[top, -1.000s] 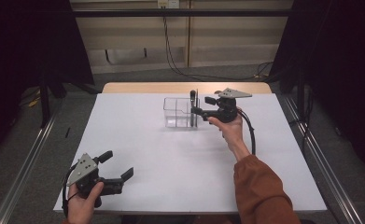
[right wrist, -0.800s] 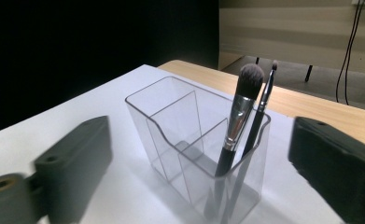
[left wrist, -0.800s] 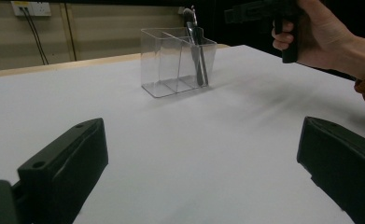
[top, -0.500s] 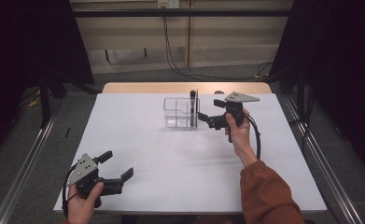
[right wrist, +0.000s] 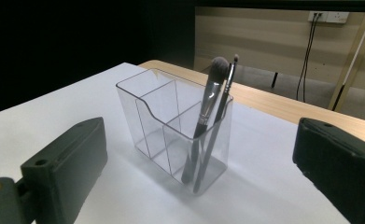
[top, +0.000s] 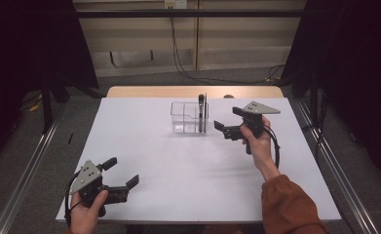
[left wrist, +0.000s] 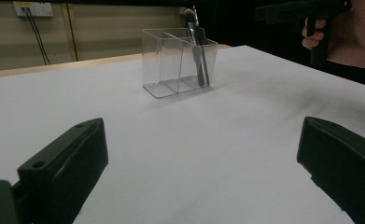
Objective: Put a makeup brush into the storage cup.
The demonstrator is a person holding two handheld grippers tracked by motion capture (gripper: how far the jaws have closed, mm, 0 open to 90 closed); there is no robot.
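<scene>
A clear plastic organizer with several compartments stands at the back middle of the white table. Two makeup brushes stand upright in its right-hand compartment: a thick one and a thin one. My right gripper hovers just right of the organizer, pointing at it. It is open, its jaws have just been opening, and nothing is between them. My left gripper rests open and empty near the front left corner, far from the organizer.
The white table top ends in a wooden strip at the back. Metal rails run along the floor on both sides. Cables hang from a wall socket behind the table. Dark curtains flank the scene.
My right gripper has drawn back to the right, away from the organizer, with its jaws spread wider. The brushes stay in the organizer. The left gripper has not moved.
</scene>
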